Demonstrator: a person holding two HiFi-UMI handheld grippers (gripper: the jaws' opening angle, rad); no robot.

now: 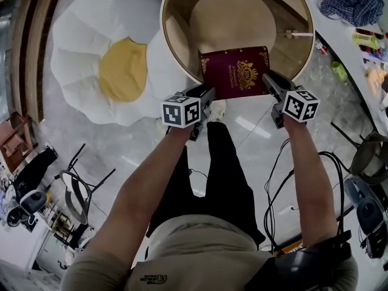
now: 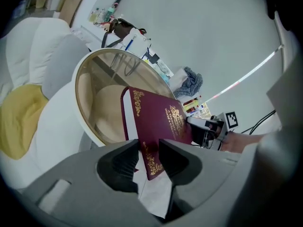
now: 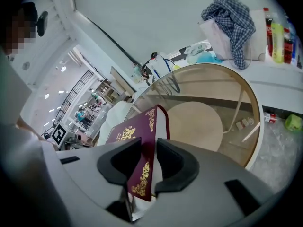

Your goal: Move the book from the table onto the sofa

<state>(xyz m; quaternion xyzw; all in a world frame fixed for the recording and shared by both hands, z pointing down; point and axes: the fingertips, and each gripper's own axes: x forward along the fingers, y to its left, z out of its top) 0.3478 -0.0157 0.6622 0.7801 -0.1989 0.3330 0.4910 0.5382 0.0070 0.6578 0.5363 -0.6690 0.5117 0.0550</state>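
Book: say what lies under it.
Under the book is the near rim of the round glass table, with its lower wooden shelf showing through the glass. The stretch of rim directly beneath the book is covered.

The person wears a beige short-sleeved shirt (image 1: 200, 256), black trousers (image 1: 225, 174) and a pale shoe (image 1: 217, 109); the dark grey left gripper (image 1: 205, 93) and right gripper (image 1: 271, 80) each carry a white cube (image 1: 181, 111) with black square markers and have ribbed black pads (image 2: 124, 163).
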